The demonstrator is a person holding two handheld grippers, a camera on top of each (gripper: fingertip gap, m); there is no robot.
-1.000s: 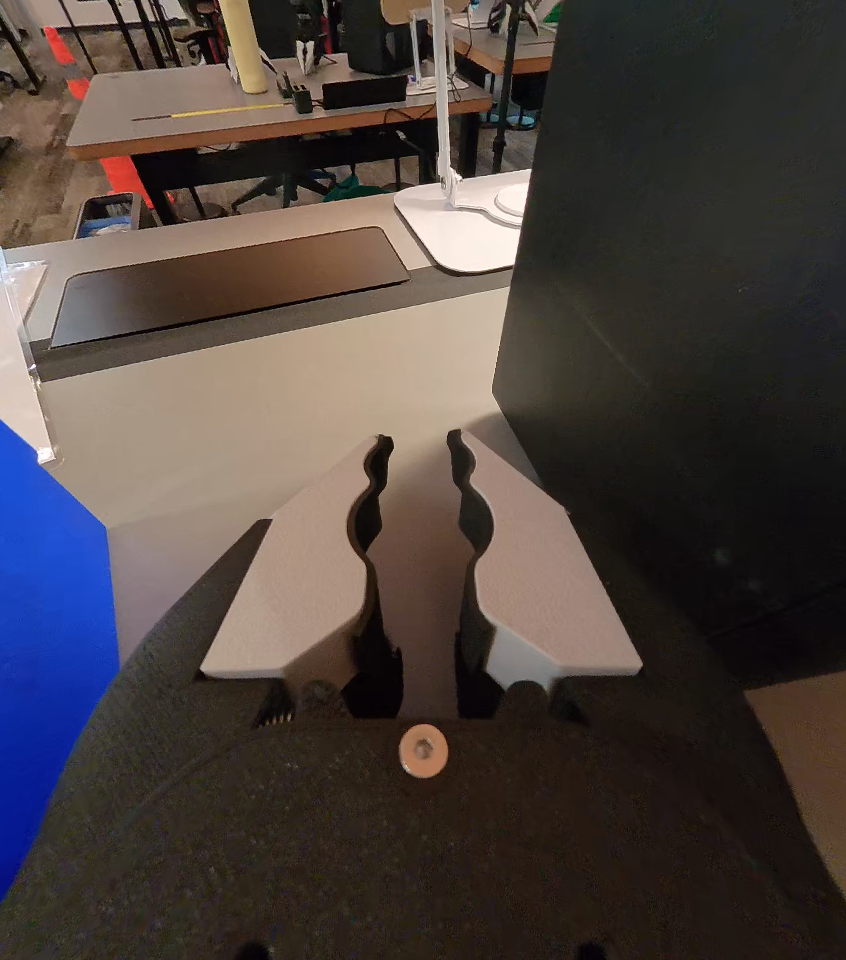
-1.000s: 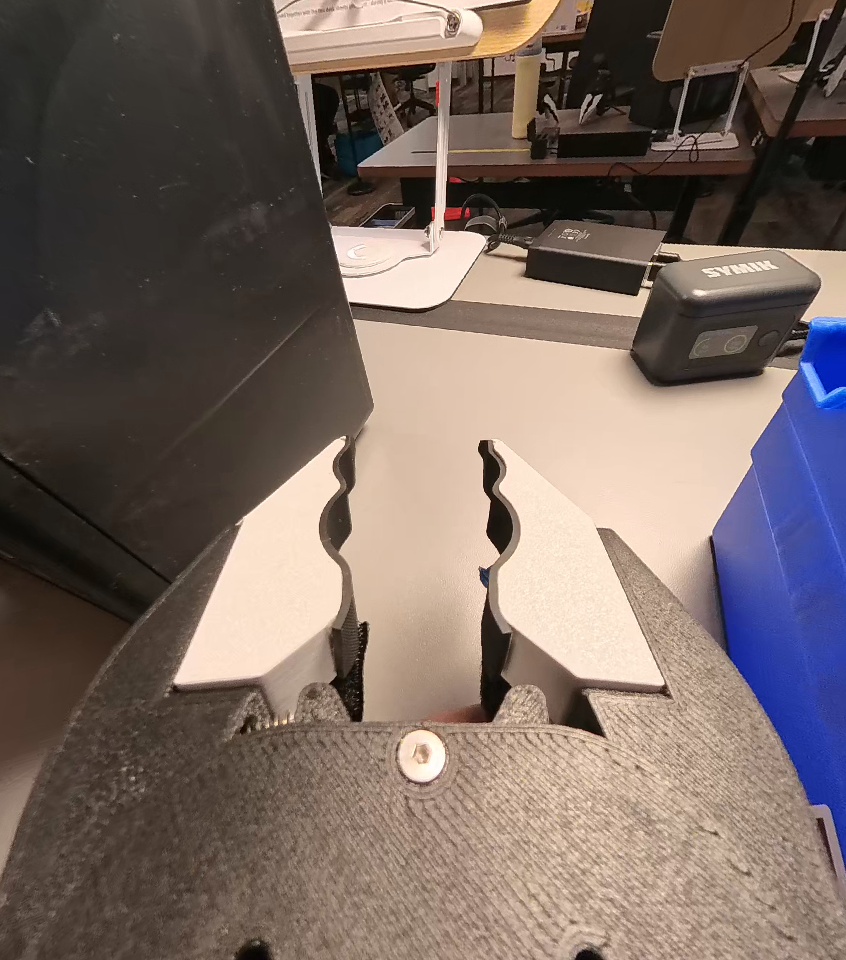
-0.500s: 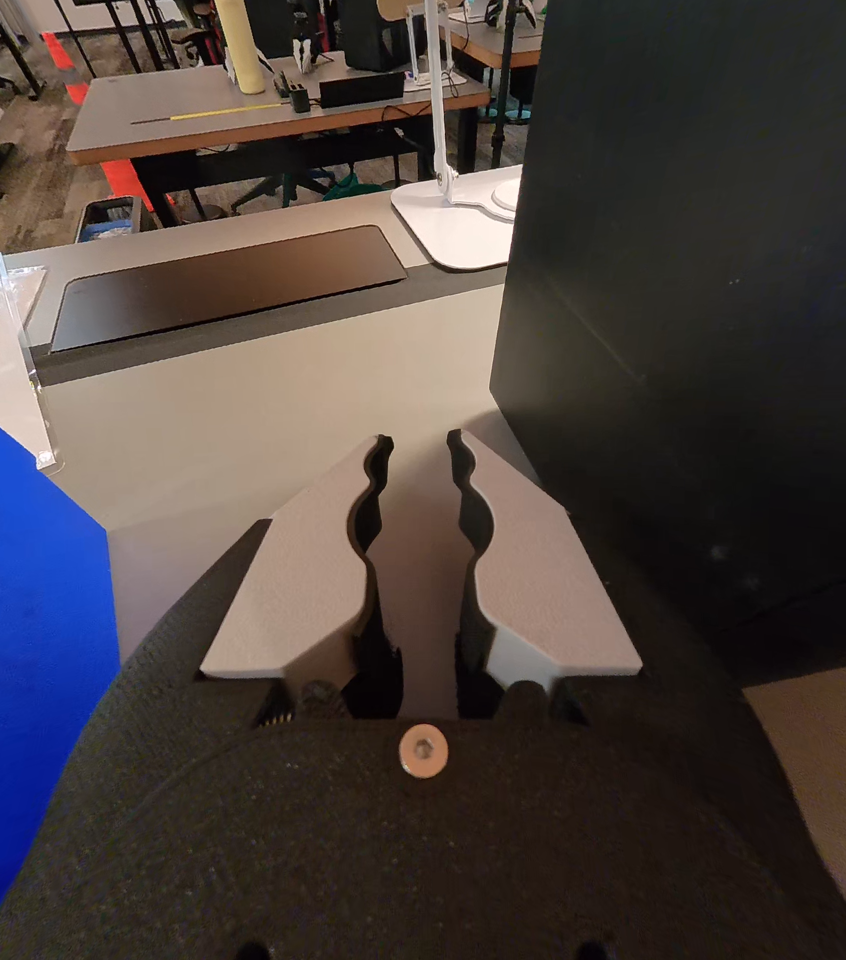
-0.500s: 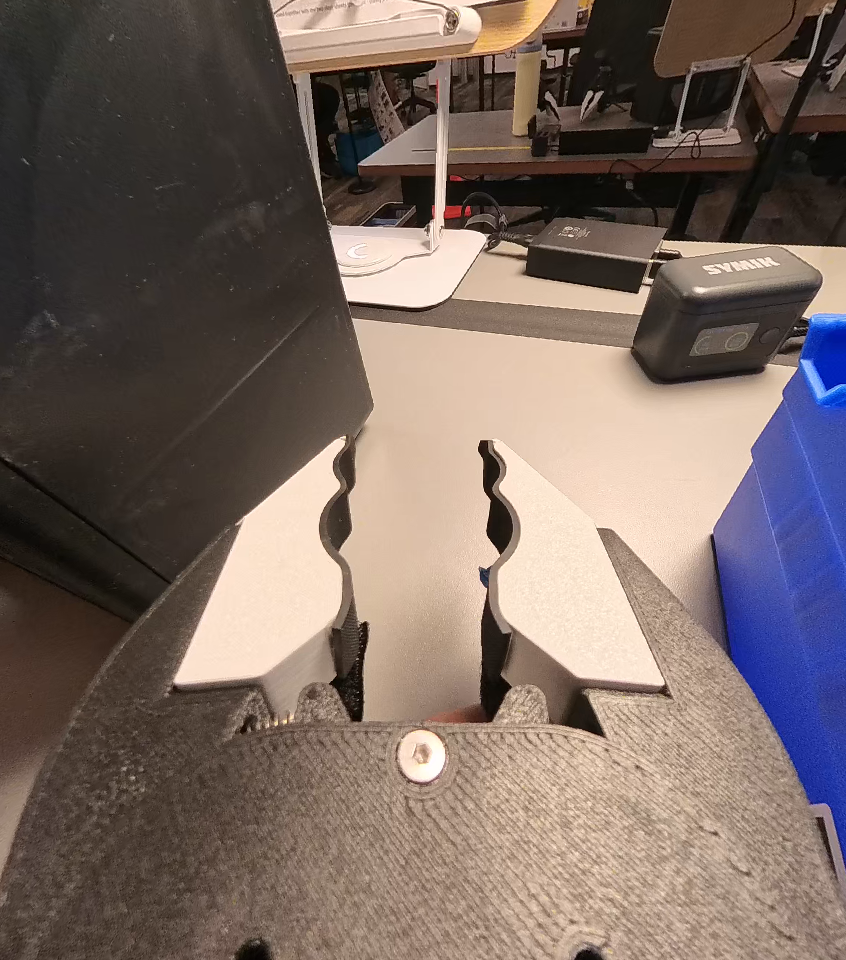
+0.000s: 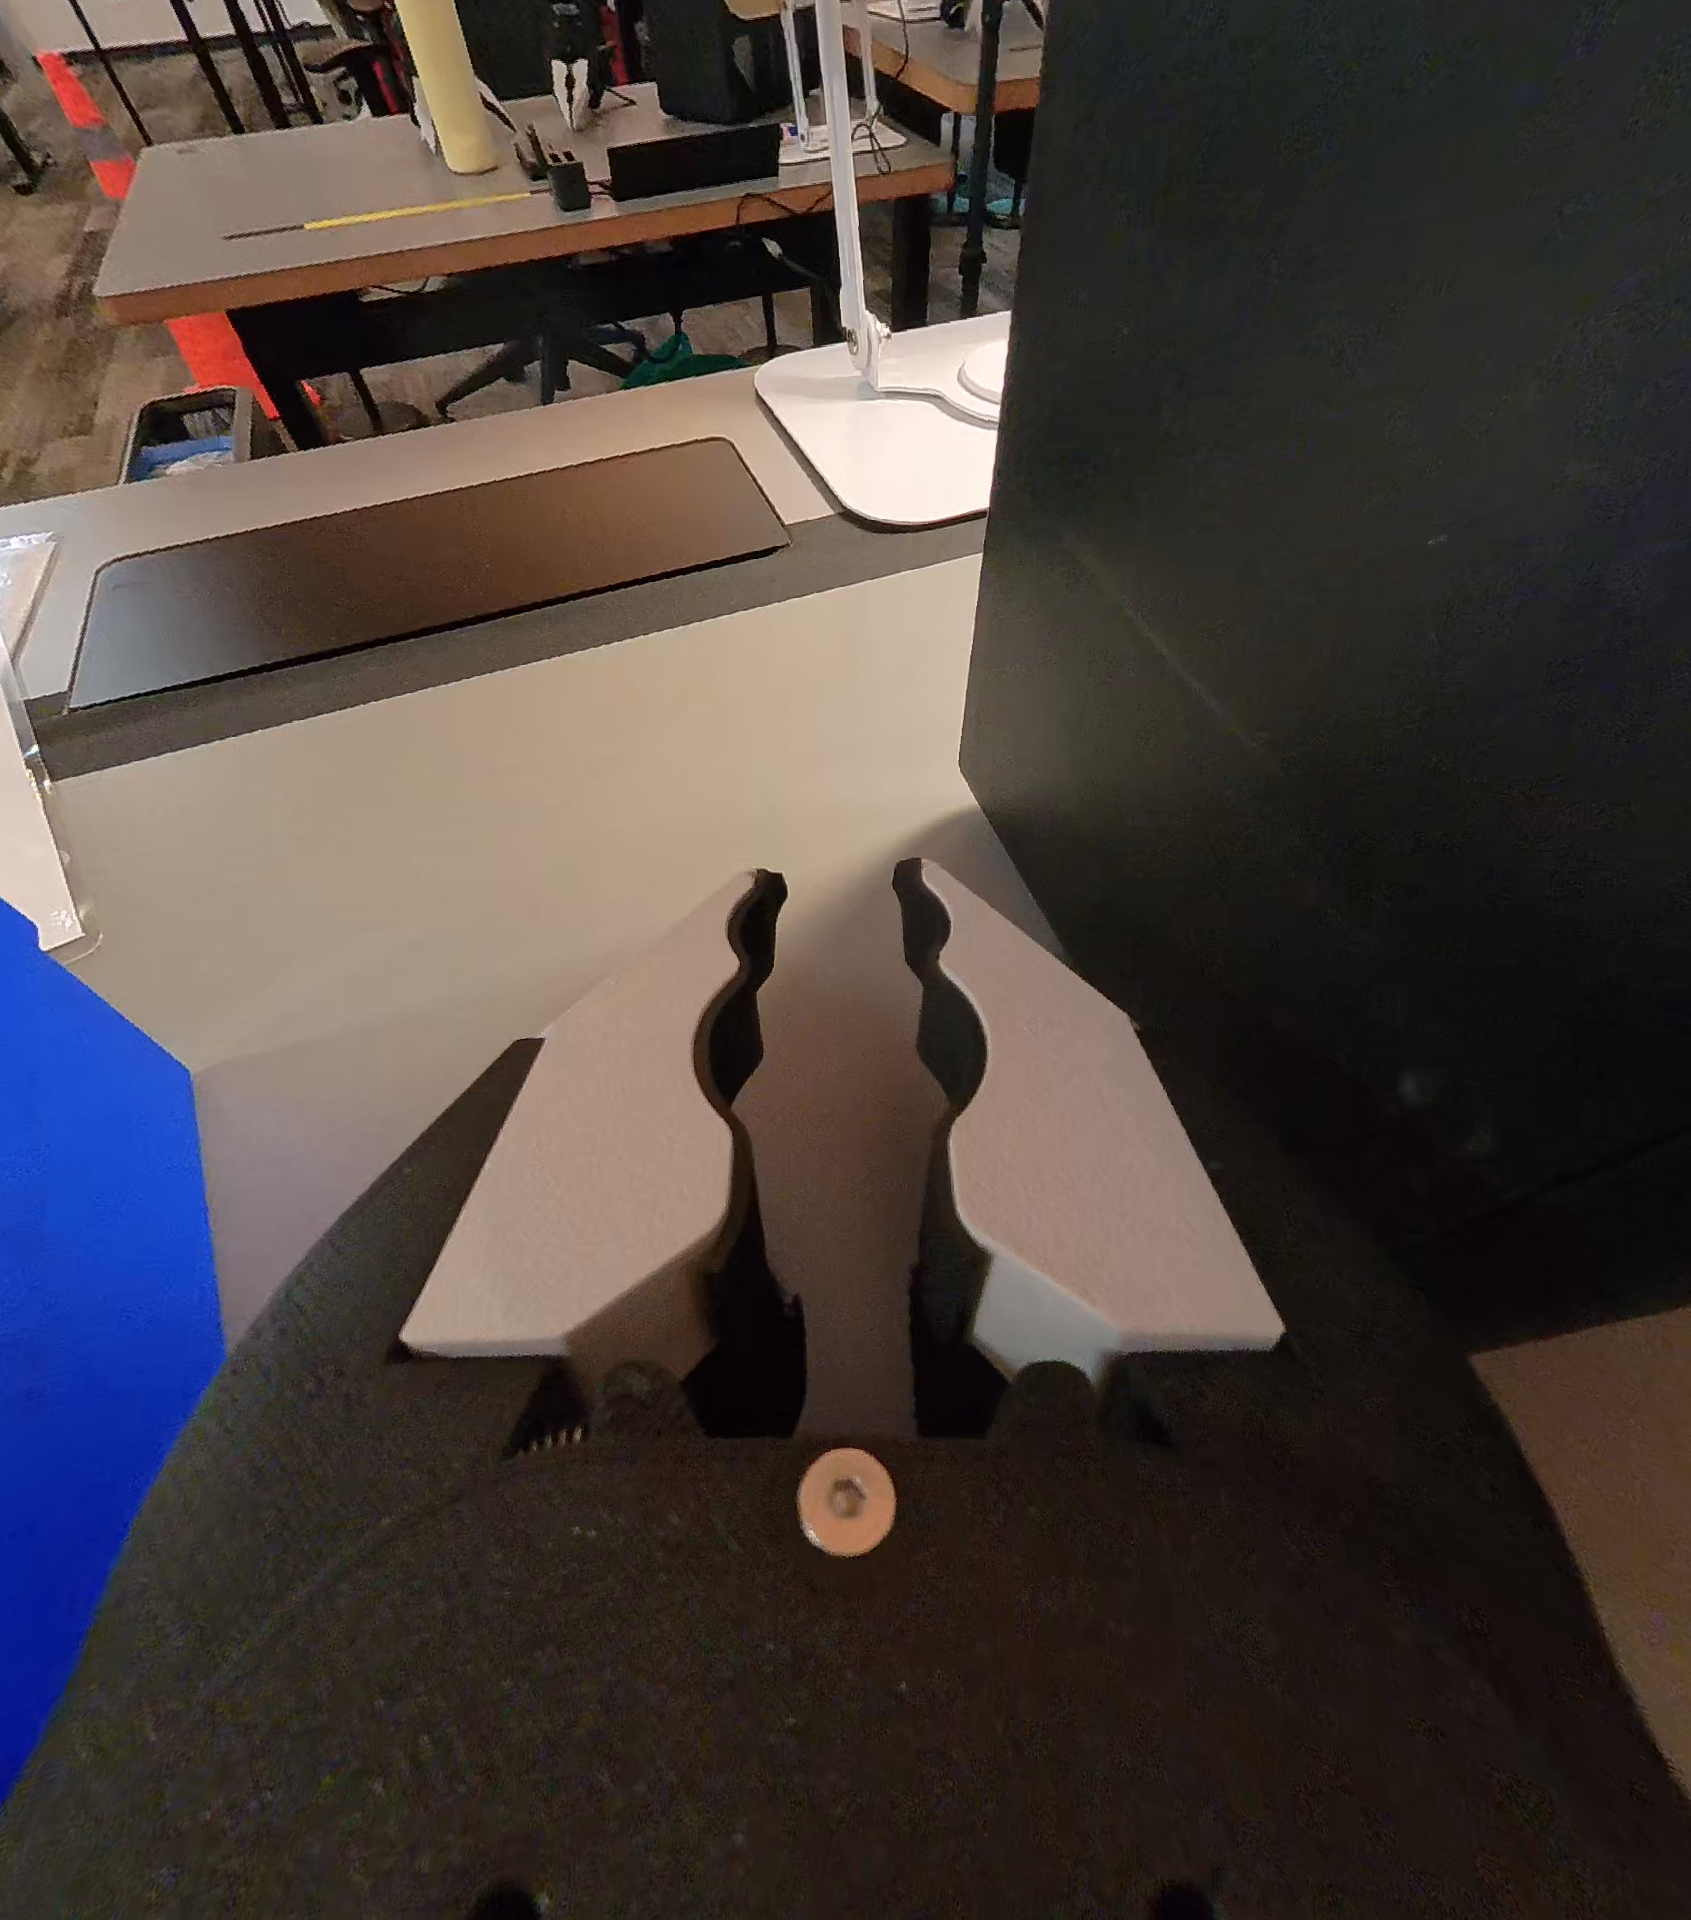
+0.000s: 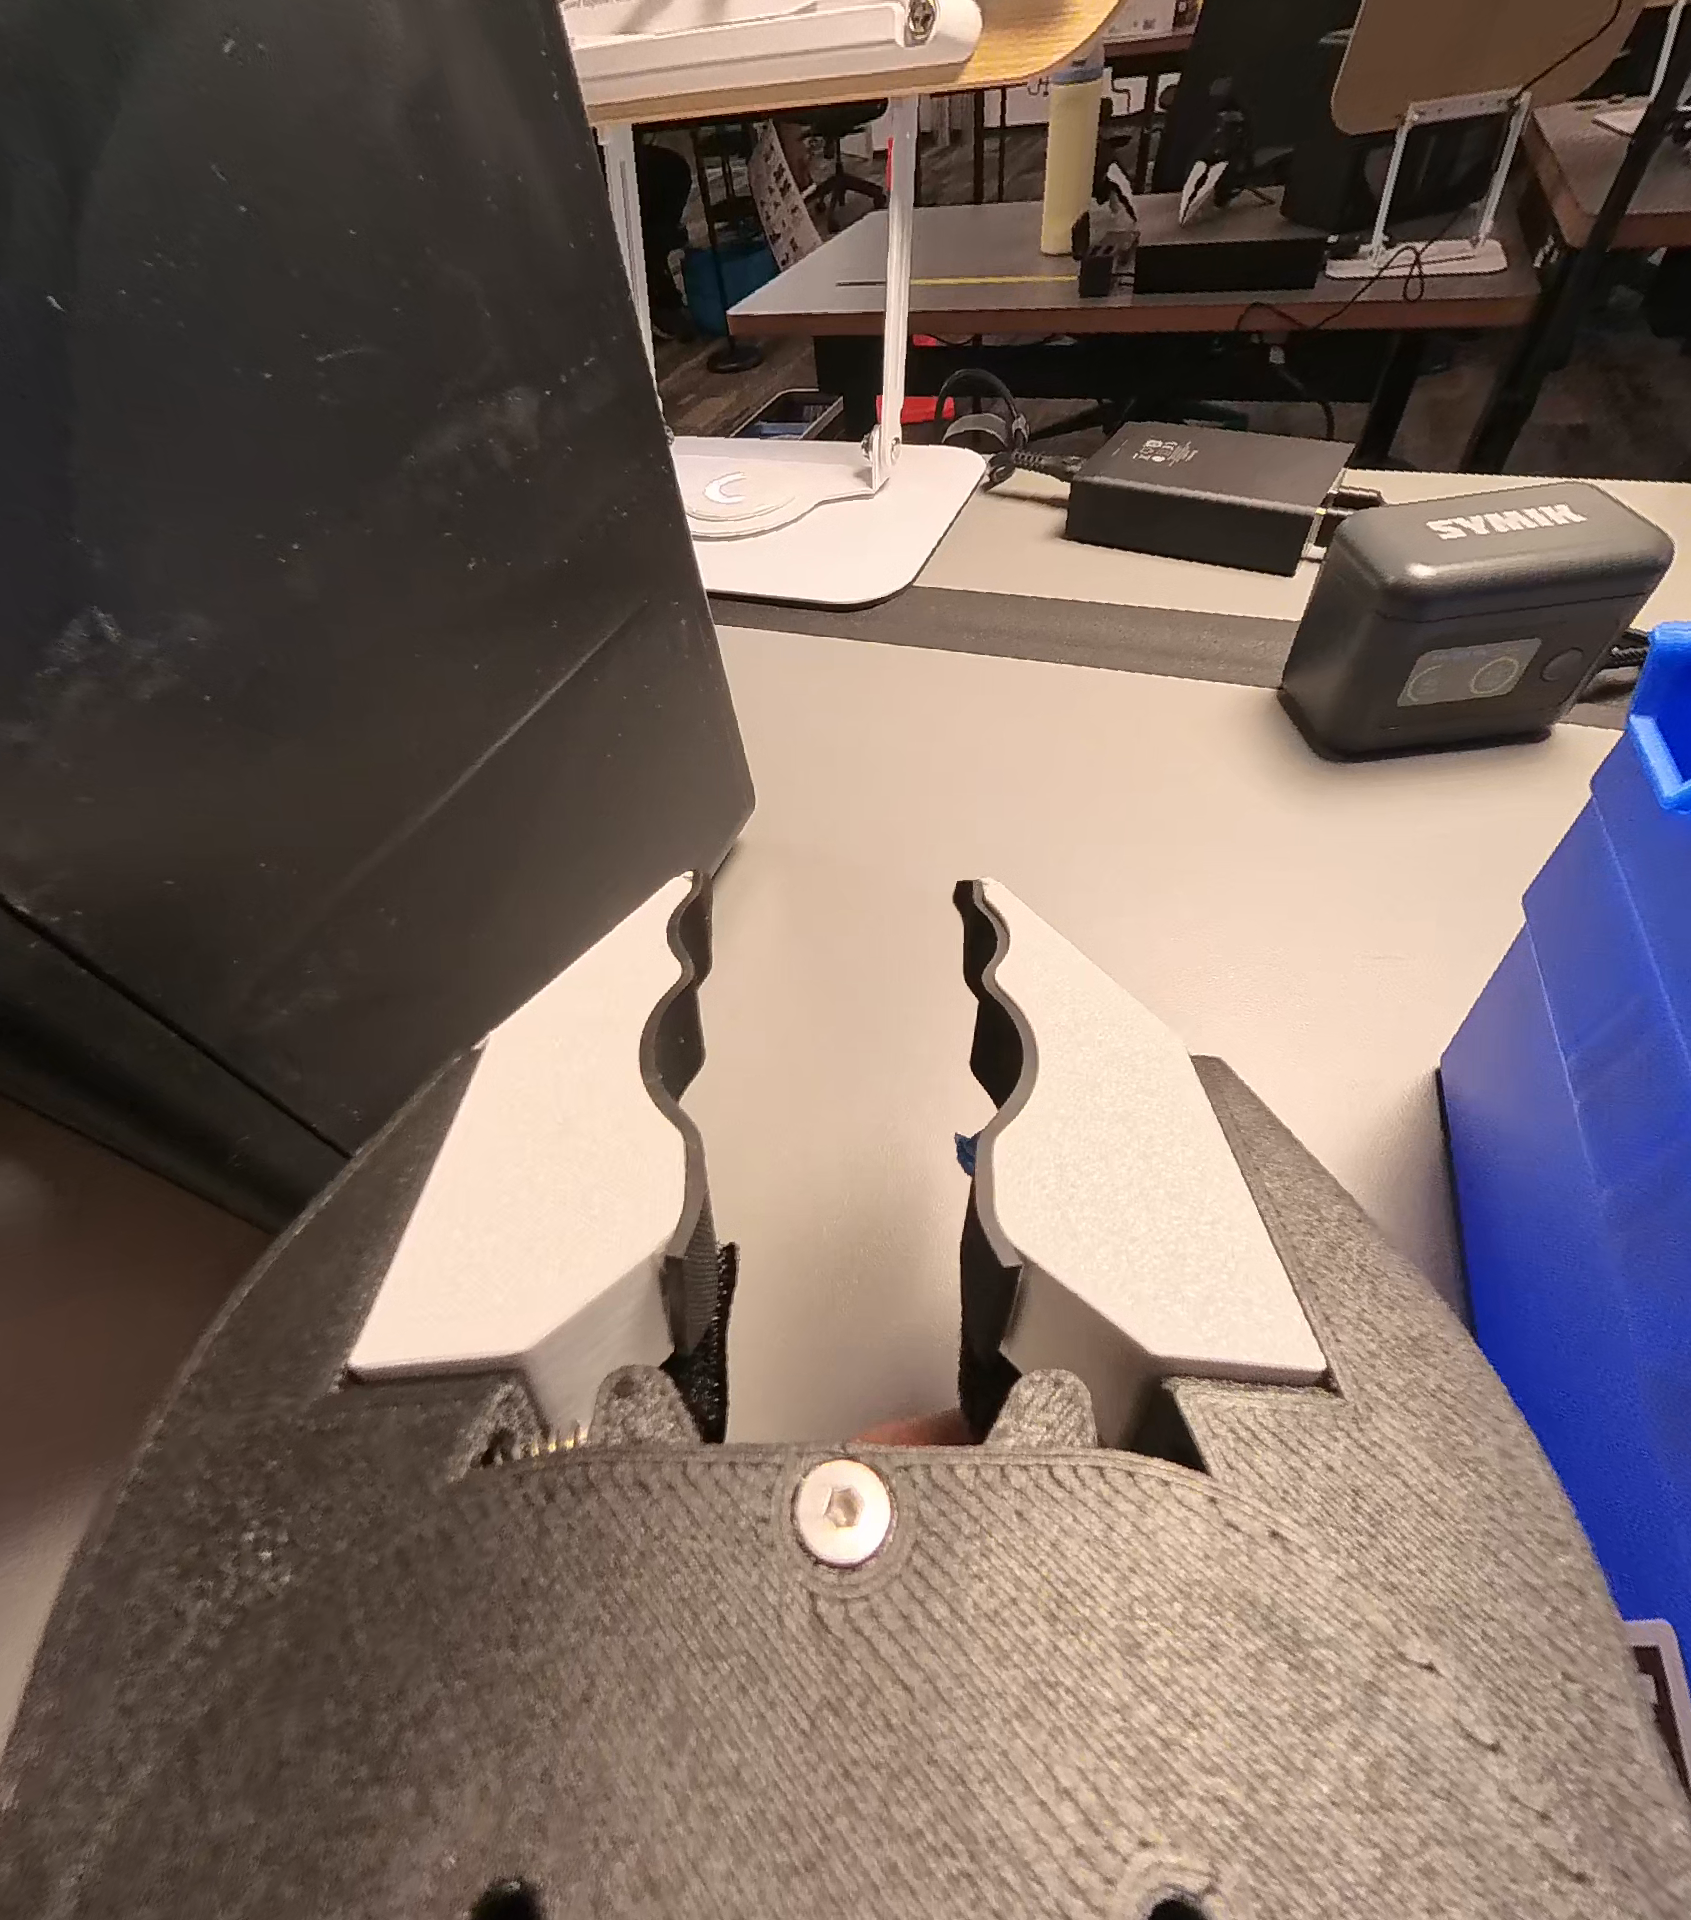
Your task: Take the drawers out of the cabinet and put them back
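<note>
Claws flanked the black cabinet [image 5: 1392, 623] on the grey surface [image 5: 508, 831], neither one gripping anything. The left claw [image 5: 839, 873] stood narrowly parted over bare surface, the cabinet's dark side wall just to its right; the right claw [image 6: 825, 894] stood wider apart, also holding nothing, its left fingertip [image 6: 685, 904] close by the cabinet's lower corner [image 6: 737, 821]. A blue drawer [image 6: 1651, 1091] sat on the surface at the right claw's right, and a blue mass [image 5: 20, 1247] filled the left view's left edge, so at least one drawer appeared to be already out. The cabinet's open front was not visible from either camera. Returning a drawer well would likely mean pinching its rim squarely, keeping it level, and lining it up with its slot before sliding it straight in. A white lamp base [image 6: 820, 520] stood behind the cabinet.
</note>
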